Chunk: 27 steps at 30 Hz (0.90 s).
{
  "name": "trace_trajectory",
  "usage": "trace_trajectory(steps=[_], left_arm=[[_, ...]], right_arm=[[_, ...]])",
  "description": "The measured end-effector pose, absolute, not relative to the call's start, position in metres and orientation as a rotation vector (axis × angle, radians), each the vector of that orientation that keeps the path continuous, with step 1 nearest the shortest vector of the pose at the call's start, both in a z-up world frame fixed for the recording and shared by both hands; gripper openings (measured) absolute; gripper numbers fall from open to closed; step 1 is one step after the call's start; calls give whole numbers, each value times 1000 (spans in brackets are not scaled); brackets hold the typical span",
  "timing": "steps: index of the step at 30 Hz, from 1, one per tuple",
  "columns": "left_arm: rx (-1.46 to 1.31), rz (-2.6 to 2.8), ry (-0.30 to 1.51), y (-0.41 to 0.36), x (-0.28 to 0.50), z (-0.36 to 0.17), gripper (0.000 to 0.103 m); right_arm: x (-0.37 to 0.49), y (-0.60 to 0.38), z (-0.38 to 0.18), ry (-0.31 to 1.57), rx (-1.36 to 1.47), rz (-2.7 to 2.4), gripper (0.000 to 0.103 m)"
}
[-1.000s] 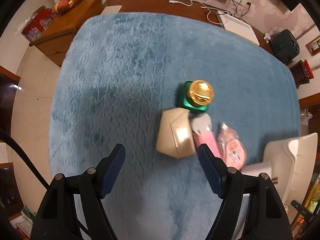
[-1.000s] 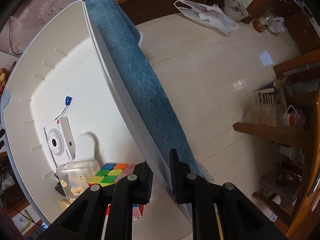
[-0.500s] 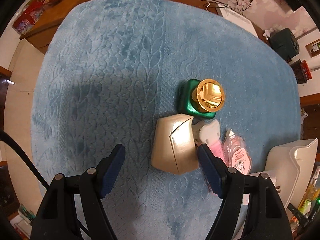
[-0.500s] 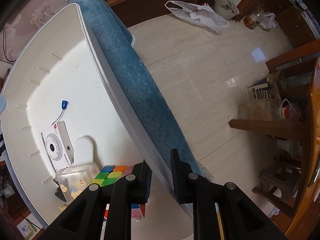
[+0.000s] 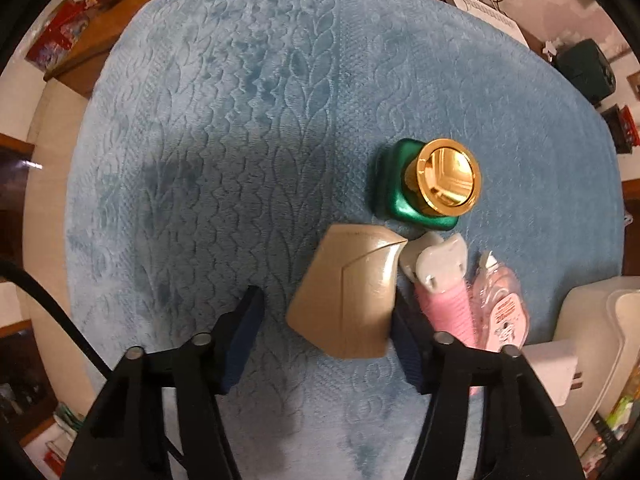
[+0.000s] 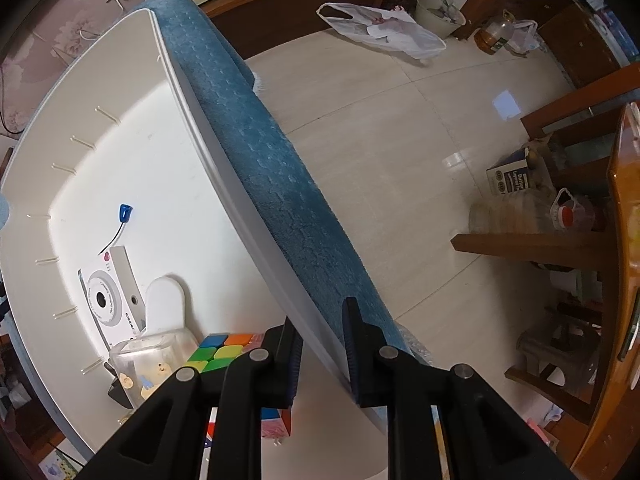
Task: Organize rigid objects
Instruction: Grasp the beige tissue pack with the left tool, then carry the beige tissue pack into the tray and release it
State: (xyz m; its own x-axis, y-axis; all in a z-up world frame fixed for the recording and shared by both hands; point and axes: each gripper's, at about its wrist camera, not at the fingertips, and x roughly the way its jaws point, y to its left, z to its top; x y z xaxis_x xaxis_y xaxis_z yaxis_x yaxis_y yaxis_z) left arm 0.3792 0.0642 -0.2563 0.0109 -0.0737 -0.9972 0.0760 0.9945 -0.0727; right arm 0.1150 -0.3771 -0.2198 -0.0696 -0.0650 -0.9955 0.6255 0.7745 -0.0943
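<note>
A beige faceted box (image 5: 348, 296) lies on the blue blanket (image 5: 240, 120) between the fingers of my left gripper (image 5: 324, 340). Its jaws are closing: the right pad sits at the box's side and a gap remains at the left pad. Beside the box are a green bottle with a gold cap (image 5: 432, 184), a pink-and-white tool (image 5: 440, 280) and a pink packet (image 5: 500, 308). My right gripper (image 6: 322, 344) is shut on the wall of the white bin (image 6: 120, 152), which holds a white camera box (image 6: 110, 296), a colour cube (image 6: 220, 350) and a clear container (image 6: 148, 364).
The bin's corner (image 5: 592, 320) stands at the right of the blanket. A wooden cabinet (image 5: 100, 32) with fruit is at the far left. Beyond the blanket's edge (image 6: 280, 184) lie tiled floor, a plastic bag (image 6: 380, 32) and wooden furniture (image 6: 560, 240).
My left gripper has come down over the beige box and its jaws have narrowed around it. The right gripper has kept its hold on the bin's wall.
</note>
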Motion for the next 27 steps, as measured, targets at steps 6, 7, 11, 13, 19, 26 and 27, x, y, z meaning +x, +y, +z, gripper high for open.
trace_trajectory(steps=[6, 7, 11, 13, 19, 26, 27], left_arm=[[-51, -148, 1549, 79, 377, -254, 51], [-52, -155, 1549, 81, 375, -254, 51], [-8, -166, 1552, 86, 356, -254, 51], [16, -166, 1559, 86, 346, -254, 51], [72, -161, 1575, 82, 311, -255, 51], [49, -106, 1632, 84, 262, -256, 51], [49, -97, 1642, 84, 253, -256, 51]], right_arm=[[117, -375, -220, 1549, 463, -606, 20], [117, -375, -220, 1550, 462, -606, 20], [117, -374, -220, 1551, 459, -603, 20], [118, -374, -220, 1552, 458, -599, 20], [120, -374, -221, 1566, 435, -558, 19], [120, -371, -221, 1573, 400, -462, 19], [120, -371, -220, 1576, 391, -448, 19]])
